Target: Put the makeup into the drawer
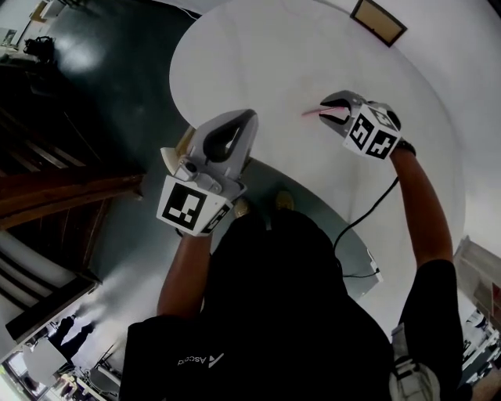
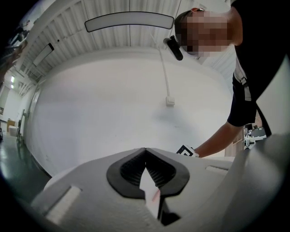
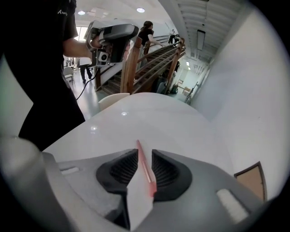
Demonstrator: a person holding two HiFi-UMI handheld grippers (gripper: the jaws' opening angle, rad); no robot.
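White round table (image 1: 297,55) on dark glossy floor (image 1: 109,78); wooden staircase railing (image 3: 156,59) and white wall (image 3: 256,90) nearby.

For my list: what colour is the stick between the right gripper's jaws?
Pink stick; best in right gripper view.

Grippers: two, left gripper (image 1: 249,117) and right gripper (image 1: 327,103).
Marker cubes: two, left cube (image 1: 192,205) and right cube (image 1: 372,131).
Pink makeup stick (image 3: 144,167): one.
Round white table (image 1: 313,47): one.
Brown-framed panel (image 1: 378,21) on table: one.
Black cable (image 1: 368,207): one.
Wooden stair railing (image 3: 156,56): one.
Person on stairs (image 3: 147,29): one; other background figures too small to count.
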